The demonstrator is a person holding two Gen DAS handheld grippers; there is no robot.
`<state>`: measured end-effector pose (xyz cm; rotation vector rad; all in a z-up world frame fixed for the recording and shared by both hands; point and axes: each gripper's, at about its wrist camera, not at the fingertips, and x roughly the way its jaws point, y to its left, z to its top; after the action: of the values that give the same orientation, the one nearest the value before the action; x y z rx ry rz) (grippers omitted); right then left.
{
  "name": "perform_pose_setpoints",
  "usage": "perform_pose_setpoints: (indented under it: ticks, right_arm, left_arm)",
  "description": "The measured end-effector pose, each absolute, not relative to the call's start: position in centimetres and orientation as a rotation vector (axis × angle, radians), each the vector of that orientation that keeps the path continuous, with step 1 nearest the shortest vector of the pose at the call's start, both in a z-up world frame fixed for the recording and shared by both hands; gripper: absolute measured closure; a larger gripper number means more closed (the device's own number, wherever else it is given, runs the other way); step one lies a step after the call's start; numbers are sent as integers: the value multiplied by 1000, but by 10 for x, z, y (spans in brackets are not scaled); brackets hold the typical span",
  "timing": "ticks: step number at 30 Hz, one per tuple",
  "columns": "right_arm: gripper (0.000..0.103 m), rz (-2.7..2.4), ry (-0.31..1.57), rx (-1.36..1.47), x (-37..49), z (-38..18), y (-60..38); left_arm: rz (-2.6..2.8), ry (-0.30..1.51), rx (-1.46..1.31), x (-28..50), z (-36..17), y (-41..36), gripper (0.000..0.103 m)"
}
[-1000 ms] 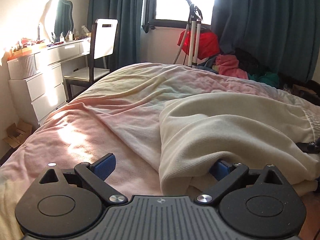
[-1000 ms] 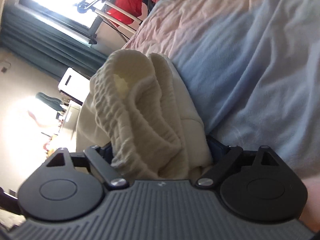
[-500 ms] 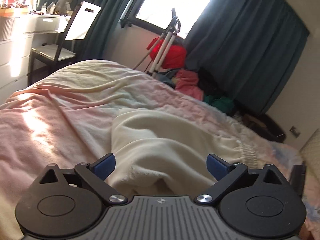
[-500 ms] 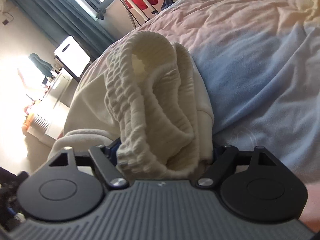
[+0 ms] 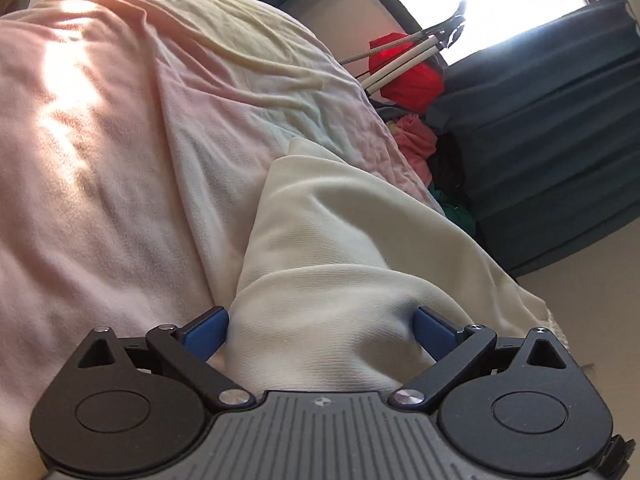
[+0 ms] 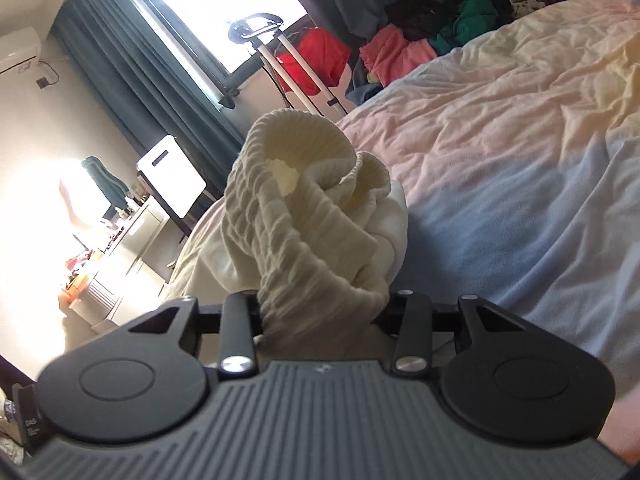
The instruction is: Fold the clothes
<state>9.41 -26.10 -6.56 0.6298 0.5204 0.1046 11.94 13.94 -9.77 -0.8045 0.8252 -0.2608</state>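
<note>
Your right gripper [image 6: 322, 312] jaws clamp the cream ribbed-knit garment [image 6: 308, 200]; your left gripper [image 5: 320, 328] jaws stand open around the cloth, so it may slip free there.

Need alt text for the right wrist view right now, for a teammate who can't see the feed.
The right gripper is shut on the bunched ribbed band of a cream garment, held above a bed with a pink and blue blanket. Behind are teal curtains, a bright window and a pile of clothes.
</note>
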Motion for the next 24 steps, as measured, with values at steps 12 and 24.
perform_pose_setpoints:
  ticks: [12, 24]
  right_arm:
    - [61, 155, 410, 577, 64, -19, -254]
    - [61, -43, 309, 698, 29, 45, -426]
  left_arm:
    - [-315, 722, -717, 91, -52, 140, 51]
    - [-578, 682, -568, 143, 40, -49, 56]
